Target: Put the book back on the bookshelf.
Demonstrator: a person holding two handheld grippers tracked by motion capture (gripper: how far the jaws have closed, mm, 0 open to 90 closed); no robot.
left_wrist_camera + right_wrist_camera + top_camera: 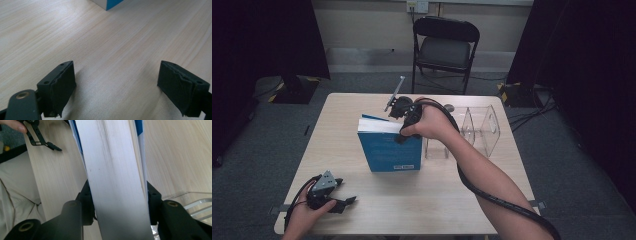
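Note:
A thick book with a blue cover (pixel 389 150) stands upright near the middle of the wooden table (pixel 437 195). From above, my right gripper (pixel 403 131) is shut on its top edge. In the right gripper view the white page block of the book (pixel 112 157) runs between the two black jaws, and the right gripper (pixel 117 192) presses on both covers. My left gripper (pixel 346 191) rests on the table near the front left corner, held in a hand. Its jaws stand wide apart over bare wood in the left gripper view (pixel 116 75), where a corner of the book (pixel 110 3) shows at the top.
A clear plastic divider rack (pixel 472 130) stands just right of the book, close to my right hand; its edge (pixel 190 200) shows in the right gripper view. A black folding chair (pixel 444 45) stands beyond the table's far edge. Cables trail from both grippers.

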